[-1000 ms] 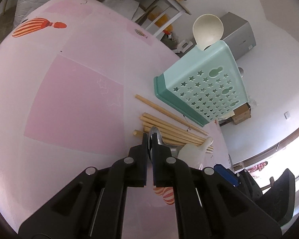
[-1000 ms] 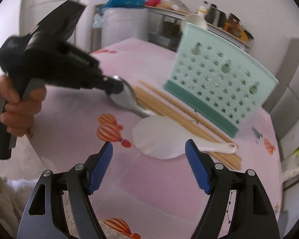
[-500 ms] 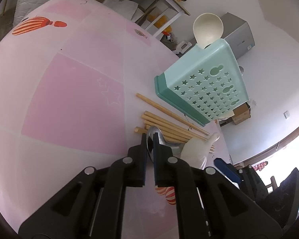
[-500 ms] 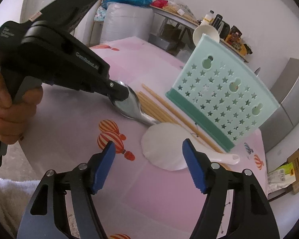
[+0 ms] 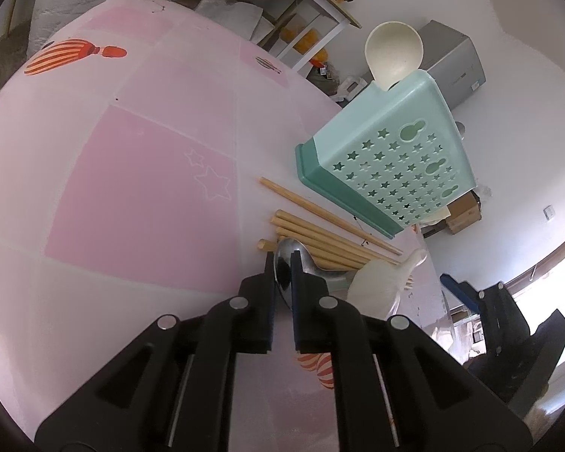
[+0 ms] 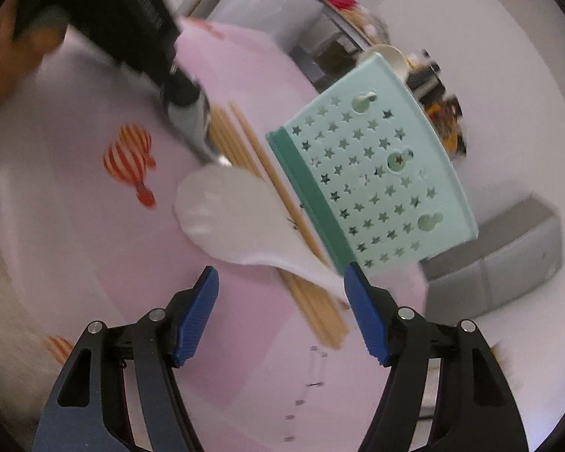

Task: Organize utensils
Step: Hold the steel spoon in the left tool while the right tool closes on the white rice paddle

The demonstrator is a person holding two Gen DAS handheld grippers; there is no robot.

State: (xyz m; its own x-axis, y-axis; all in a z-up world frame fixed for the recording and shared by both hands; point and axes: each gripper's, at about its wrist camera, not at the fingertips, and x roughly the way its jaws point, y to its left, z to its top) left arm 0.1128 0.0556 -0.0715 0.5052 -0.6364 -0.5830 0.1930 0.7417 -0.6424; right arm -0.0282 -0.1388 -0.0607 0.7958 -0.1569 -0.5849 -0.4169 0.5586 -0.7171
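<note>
- My left gripper is clamped on the bowl of the metal spoon; its black fingers stand nearly together with the shiny bowl pinched edge-on between them.
- The spoon's handle runs off to the right, over the near ends of the wooden chopsticks and toward the white rice paddle.
- From my right wrist camera I see the same grip from the other side: the left gripper's black body comes in from the upper left, blurred, with a hand behind it at the edge of the picture.
- My right gripper has its jaws wide apart, with the blue pads on either side of open tablecloth; the pads press on nothing.
- The rice paddle lies flat on the pink tablecloth, its blade toward the spoon and its handle crossing over the chopsticks, ending just ahead of my right gripper's right-hand pad.
- The chopsticks lie in a loose bundle alongside the base of the mint-green utensil basket, one stick set a little apart and nearest the basket.
- The basket has star-shaped holes in its wall and a darker green band at its foot.
- A cream ladle sticks up out of the basket's far end.
- The right wrist view is smeared, so fine detail is hard to make out there.
</note>
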